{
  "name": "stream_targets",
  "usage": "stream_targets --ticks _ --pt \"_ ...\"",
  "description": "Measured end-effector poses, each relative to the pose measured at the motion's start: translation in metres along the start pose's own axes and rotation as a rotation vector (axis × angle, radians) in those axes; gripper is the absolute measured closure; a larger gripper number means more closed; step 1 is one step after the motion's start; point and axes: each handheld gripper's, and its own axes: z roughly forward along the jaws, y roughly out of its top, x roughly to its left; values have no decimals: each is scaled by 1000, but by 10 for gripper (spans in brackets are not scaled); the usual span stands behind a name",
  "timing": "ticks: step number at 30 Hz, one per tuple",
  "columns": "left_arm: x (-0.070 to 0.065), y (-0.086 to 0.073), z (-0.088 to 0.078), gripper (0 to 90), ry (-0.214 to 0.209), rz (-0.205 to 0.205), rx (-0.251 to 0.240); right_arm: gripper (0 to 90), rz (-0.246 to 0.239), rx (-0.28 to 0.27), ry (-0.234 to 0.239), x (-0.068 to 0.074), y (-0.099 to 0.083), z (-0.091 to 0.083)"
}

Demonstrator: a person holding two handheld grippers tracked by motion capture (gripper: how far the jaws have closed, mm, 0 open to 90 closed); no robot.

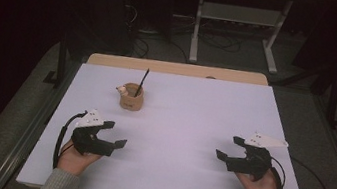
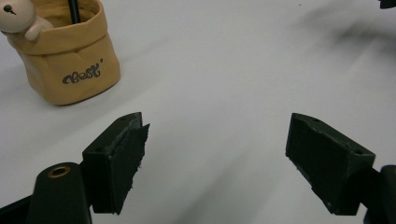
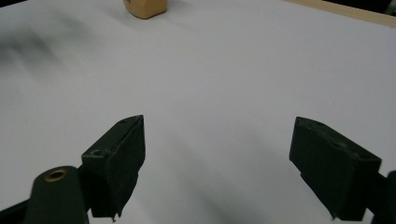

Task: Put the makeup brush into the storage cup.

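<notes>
The left tongs (image 1: 117, 134) are held wide open over the white worktop (image 1: 187, 127), with nothing between the jaws. The right tongs (image 1: 227, 147) are likewise spread apart and empty (both sets are carried low, near the person's edge). A tan pouch-shaped holder (image 1: 132, 97) is seen beyond the left tongs, well apart from them, toward the far left of the worktop. A dark pen (image 1: 142, 82) is stood in it, and a small pale figure (image 1: 121, 89) is perched on its rim.
</notes>
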Motion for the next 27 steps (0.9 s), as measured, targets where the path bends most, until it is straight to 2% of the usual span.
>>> stream_targets --ticks 20,27 --pt "-1 -9 -8 178 12 -4 -22 172 -1 -1 5 1 -2 0" --pt "1 -13 -10 178 20 0 -14 172 0 6 13 1 -4 1"
